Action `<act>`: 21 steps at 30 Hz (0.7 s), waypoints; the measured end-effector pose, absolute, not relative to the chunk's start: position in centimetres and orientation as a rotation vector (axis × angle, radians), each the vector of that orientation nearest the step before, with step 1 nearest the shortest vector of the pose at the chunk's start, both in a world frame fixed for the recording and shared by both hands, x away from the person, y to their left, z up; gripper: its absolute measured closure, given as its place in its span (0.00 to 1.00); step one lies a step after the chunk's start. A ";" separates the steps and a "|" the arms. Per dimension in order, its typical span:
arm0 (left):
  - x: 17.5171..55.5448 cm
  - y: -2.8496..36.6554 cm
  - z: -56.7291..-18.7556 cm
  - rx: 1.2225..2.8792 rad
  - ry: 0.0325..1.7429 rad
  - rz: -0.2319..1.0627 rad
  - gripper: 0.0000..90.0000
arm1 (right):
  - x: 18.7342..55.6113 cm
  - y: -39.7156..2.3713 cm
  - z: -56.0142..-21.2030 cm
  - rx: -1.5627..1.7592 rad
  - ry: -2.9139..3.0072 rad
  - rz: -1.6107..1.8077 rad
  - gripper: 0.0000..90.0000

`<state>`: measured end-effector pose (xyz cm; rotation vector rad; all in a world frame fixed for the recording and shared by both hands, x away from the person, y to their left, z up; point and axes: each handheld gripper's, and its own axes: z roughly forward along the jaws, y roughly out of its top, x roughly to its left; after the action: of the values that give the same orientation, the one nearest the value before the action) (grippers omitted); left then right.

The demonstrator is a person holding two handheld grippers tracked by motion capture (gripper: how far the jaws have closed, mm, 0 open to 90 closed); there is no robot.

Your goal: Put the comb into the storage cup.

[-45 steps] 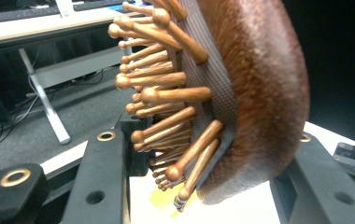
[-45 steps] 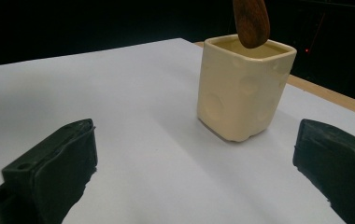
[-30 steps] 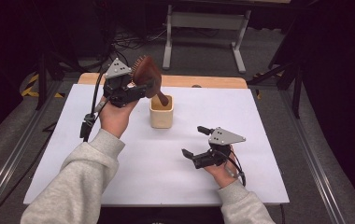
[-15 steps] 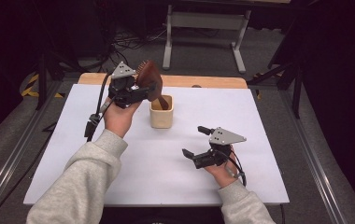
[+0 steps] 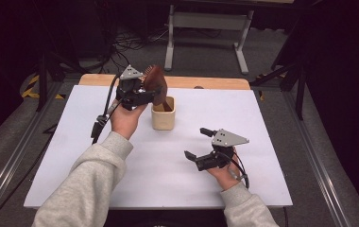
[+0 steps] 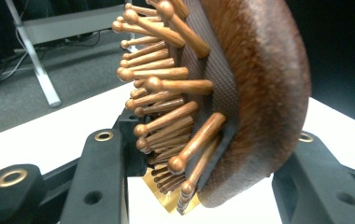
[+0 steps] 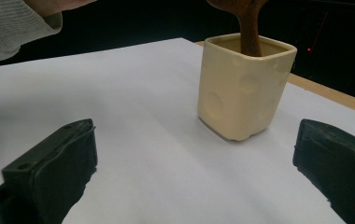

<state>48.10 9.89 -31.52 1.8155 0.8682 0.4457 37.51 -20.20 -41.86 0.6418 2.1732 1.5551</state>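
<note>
A brown wooden hairbrush (image 5: 155,82) with ball-tipped wooden pins stands tilted, its handle down inside a cream square cup (image 5: 163,118) at the middle back of the white table. My left gripper (image 5: 147,94) is shut on the brush's head, just left of and above the cup. In the left gripper view the brush (image 6: 241,93) sits between the two black jaws, pins toward the left jaw. My right gripper (image 5: 194,142) rests low at the front right, open with nothing in it, pointing at the cup (image 7: 238,88), where the handle (image 7: 250,28) enters from above.
The white table top (image 5: 262,123) has a wooden strip (image 5: 215,82) along its far edge. Behind it stands a metal frame (image 5: 206,28) on a floor with cables. Rails run along both sides of the table. A grey sleeve (image 5: 88,184) crosses the front left.
My left gripper has come down and a little to the right with the brush, so the handle sits deeper in the cup. The right gripper has stayed still.
</note>
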 end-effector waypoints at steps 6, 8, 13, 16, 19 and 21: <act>48.4 9.7 -32.1 1.819 0.876 0.426 0.60 | 37.5 -20.2 -41.9 0.639 2.174 1.559 0.01; 48.5 9.6 -32.2 1.824 0.880 0.427 0.60 | 37.5 -20.2 -41.9 0.640 2.174 1.558 0.01; 48.6 9.3 -32.6 1.841 0.885 0.434 0.59 | 37.5 -20.2 -41.8 0.637 2.173 1.559 0.01; 48.7 9.2 -32.8 1.840 0.892 0.430 0.59 | 37.5 -20.2 -41.8 0.636 2.174 1.561 0.01; 48.8 9.2 -33.1 1.844 0.902 0.438 0.59 | 37.5 -20.2 -41.9 0.637 2.176 1.561 0.01; 48.9 9.1 -33.3 1.851 0.903 0.432 0.59 | 37.5 -20.2 -41.9 0.635 2.177 1.562 0.01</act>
<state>48.91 9.13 -33.29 1.8509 0.9033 0.4315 37.48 -20.17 -41.85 0.6346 2.1773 1.5620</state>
